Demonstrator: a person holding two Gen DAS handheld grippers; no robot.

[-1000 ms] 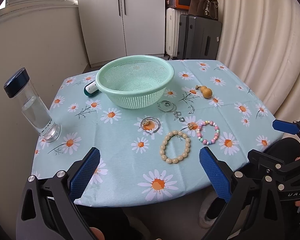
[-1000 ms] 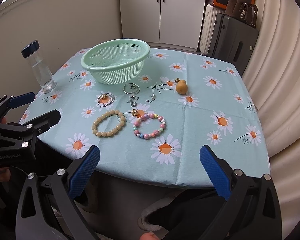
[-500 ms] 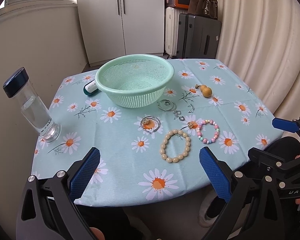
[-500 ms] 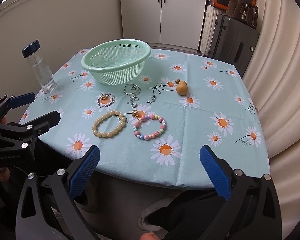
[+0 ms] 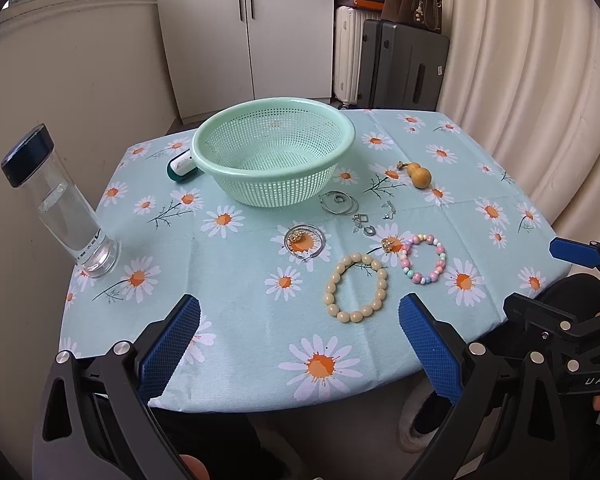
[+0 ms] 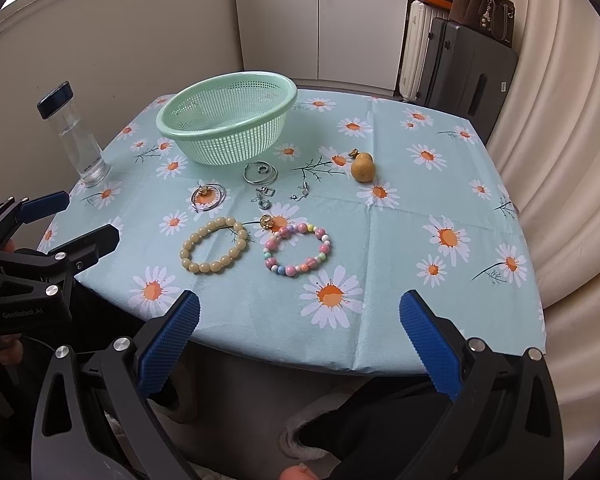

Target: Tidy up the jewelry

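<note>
Both our tools, left tool [image 5: 299, 344] and right tool [image 6: 299, 342], are wide and empty; we should lower one over the beige bracelet [image 5: 356, 293], pinch one side, then lift to the basket [image 5: 274, 152].

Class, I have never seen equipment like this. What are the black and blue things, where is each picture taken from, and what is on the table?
No robot: a person holds a two-finger claw in each hand, each with a camera looking along its fingers. The left claw and right claw are open, holding nothing. On the daisy tablecloth lie a cream bead bracelet, a pastel bead bracelet, silver hoops, small earrings and a little gourd, beside a green basket and a water bottle.
</note>
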